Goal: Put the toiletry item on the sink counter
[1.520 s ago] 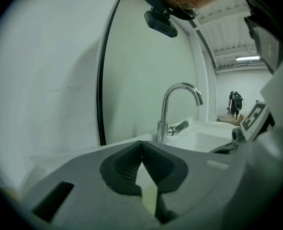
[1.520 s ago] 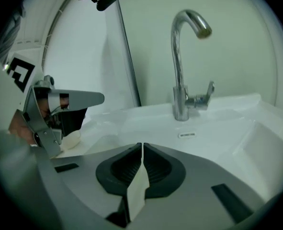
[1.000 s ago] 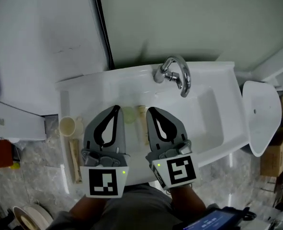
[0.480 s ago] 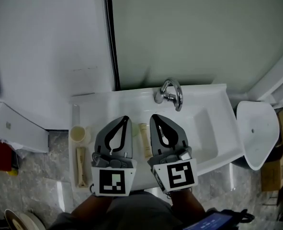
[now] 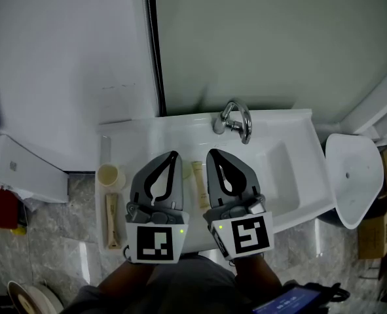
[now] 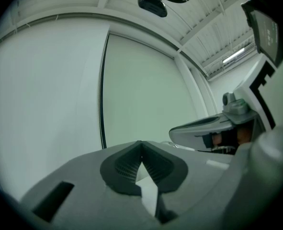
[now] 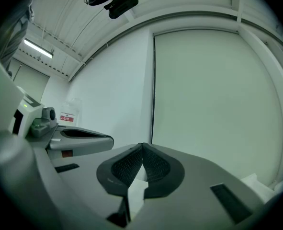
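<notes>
A cream tube (image 5: pixel 198 178) lies in the white sink (image 5: pixel 278 169), in the gap between my two grippers in the head view. A pale round item (image 5: pixel 186 171) peeks out beside it, mostly hidden by the left gripper. On the counter ledge at the left stand a beige cup (image 5: pixel 109 175) and a tan wrapped item (image 5: pixel 112 220). My left gripper (image 5: pixel 173 154) and right gripper (image 5: pixel 211 152) hover side by side above the sink's front. Both are shut and hold nothing. The left gripper view shows its shut gripper (image 6: pixel 141 143) facing the wall, and the right gripper view shows the other shut gripper (image 7: pixel 142 144) likewise.
A chrome faucet (image 5: pixel 234 119) rises at the sink's back edge against the wall. A white toilet lid (image 5: pixel 353 175) stands to the right, with cardboard boxes (image 5: pixel 384 226) beyond it. A white box (image 5: pixel 23 172) and a red object (image 5: pixel 0 211) sit at the left.
The head view has tilted up, so more wall shows and the sink sits lower in the picture. Both grippers stay shut, side by side over the sink's front.
</notes>
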